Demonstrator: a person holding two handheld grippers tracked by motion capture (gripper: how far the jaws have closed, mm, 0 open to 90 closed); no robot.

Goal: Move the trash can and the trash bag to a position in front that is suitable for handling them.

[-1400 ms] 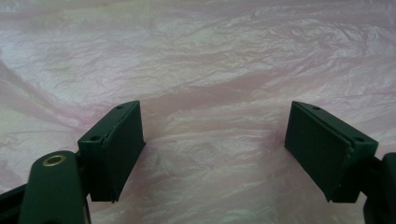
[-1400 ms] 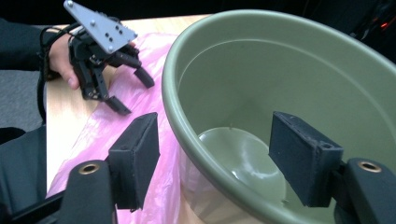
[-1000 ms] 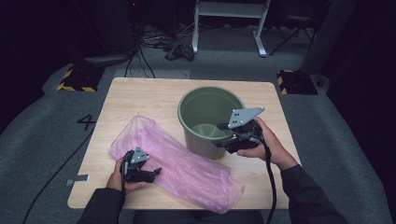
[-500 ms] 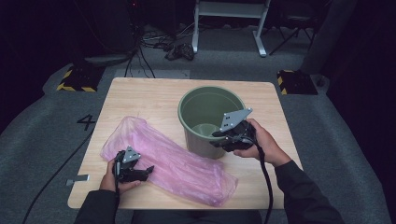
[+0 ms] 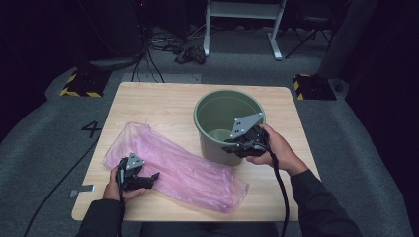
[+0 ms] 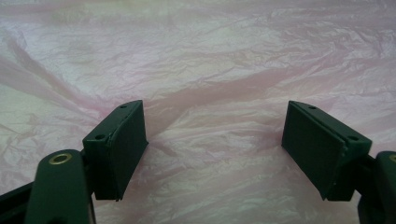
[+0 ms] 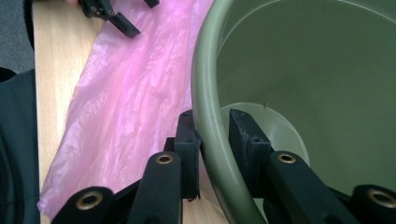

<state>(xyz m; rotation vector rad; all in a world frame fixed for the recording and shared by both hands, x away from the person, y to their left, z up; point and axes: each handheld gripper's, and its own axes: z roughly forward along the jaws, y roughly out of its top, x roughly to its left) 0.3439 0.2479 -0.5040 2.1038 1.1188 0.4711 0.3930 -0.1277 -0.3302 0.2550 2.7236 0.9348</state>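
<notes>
Right gripper [image 7: 210, 140] pinches the bucket [image 5: 217, 106] rim; left gripper [image 6: 215, 144], jaws spread over the pink bag [image 5: 188, 170], may grab several slippery layers.

A recording lab or studio, by the look of it: a lone wooden table [image 5: 163, 106] is sitting on grey carpet [image 5: 44, 133] marked with a "4" [image 5: 92, 129], cables [image 5: 163, 42] are trailing across the dark floor, and yellow-and-black striped blocks [image 5: 79, 85] are flanking a white metal stand [image 5: 244, 19].

Tabletop [image 5: 158, 106]: pale wood, on grey carpeted floor.
On it: green bucket [image 5: 210, 143] upright; pink plastic bag [image 5: 192, 173] lying flat beside it.
</notes>
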